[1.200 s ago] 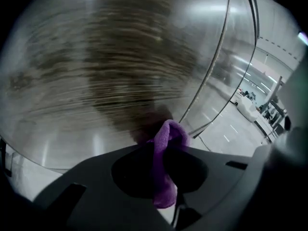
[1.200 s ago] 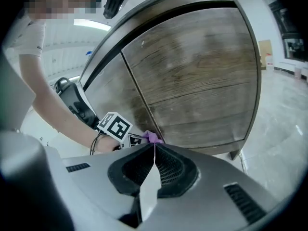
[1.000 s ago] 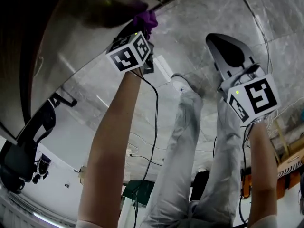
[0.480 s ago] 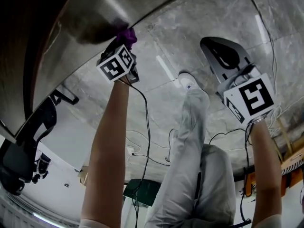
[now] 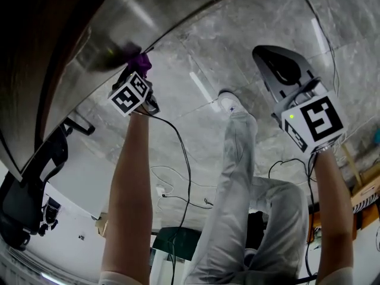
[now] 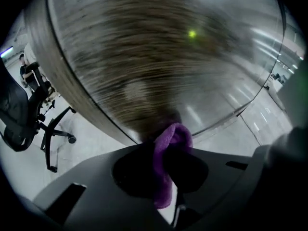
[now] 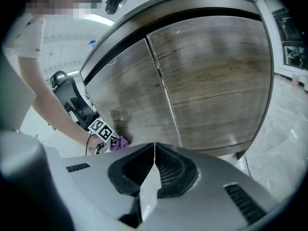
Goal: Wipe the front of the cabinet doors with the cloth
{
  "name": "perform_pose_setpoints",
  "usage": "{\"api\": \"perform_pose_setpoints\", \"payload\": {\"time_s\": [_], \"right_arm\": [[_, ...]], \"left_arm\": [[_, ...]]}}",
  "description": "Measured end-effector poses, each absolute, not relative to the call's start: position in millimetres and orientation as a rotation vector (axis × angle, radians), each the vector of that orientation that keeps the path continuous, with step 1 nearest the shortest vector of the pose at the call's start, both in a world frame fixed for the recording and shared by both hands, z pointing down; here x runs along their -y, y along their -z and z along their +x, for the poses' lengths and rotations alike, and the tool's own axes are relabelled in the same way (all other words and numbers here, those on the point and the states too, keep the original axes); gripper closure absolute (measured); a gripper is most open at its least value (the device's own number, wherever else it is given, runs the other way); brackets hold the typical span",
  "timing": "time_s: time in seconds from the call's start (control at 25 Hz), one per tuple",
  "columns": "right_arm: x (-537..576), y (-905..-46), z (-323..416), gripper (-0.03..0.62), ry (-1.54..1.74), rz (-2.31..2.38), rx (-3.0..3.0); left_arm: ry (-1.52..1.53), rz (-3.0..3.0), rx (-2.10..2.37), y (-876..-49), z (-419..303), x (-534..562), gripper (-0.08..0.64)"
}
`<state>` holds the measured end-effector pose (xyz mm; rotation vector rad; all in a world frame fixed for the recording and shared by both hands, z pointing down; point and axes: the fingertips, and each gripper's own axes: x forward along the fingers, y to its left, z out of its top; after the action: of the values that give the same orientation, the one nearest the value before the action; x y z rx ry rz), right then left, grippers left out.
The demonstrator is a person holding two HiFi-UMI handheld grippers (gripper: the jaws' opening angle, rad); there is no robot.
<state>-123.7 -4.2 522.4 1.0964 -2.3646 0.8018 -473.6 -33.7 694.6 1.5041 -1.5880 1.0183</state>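
A purple cloth (image 6: pixel 172 137) is clamped in my left gripper (image 6: pixel 166 153) and pressed against the lower part of the wooden cabinet door (image 6: pixel 159 57). In the head view, the left gripper (image 5: pixel 136 69) holds the cloth (image 5: pixel 142 59) on the glossy door (image 5: pixel 136 16) at upper left. My right gripper (image 5: pixel 274 61) hangs apart at the right, away from the cabinet. Its jaws (image 7: pixel 154 146) are shut with nothing between them. From the right gripper view I see both doors (image 7: pixel 216 81), with the left gripper's marker cube (image 7: pixel 100 128) and the cloth (image 7: pixel 120 142) low on the left door (image 7: pixel 127 95).
A black office chair (image 6: pixel 19 114) stands on the pale floor left of the cabinet, also visible in the head view as the chair (image 5: pixel 29 177). Cables (image 5: pixel 184 159) trail over the stone floor (image 5: pixel 249 16). The person's legs (image 5: pixel 237 177) stand between the two arms.
My left gripper has slid leftward along the door with the cloth still in it. The right gripper has barely moved.
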Motion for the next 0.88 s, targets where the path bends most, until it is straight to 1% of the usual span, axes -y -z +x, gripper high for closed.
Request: {"api": "perform_pose_setpoints", "payload": {"time_s": [0.32, 0.44, 0.64, 0.88], "right_arm": [[13.9, -498.2, -150.4, 0.563, -0.785, 1.062, 2.402], [16.6, -485.2, -159.3, 0.563, -0.782, 1.061, 2.412], [16.1, -459.9, -162.2, 0.563, -0.785, 1.054, 2.437], [14.5, -455.0, -128.7, 0.563, -0.787, 1.086, 2.410]], "left_arm": [[-0.909, 1.361, 1.731, -666.3, -517.9, 11.4, 0.502], [-0.847, 1.323, 1.791, -646.0, -514.5, -14.1, 0.502], [-0.734, 1.459, 1.775, -596.5, -456.0, -37.0, 0.502], [-0.634, 1.639, 1.703, -547.9, -353.9, -31.3, 0.502]]}}
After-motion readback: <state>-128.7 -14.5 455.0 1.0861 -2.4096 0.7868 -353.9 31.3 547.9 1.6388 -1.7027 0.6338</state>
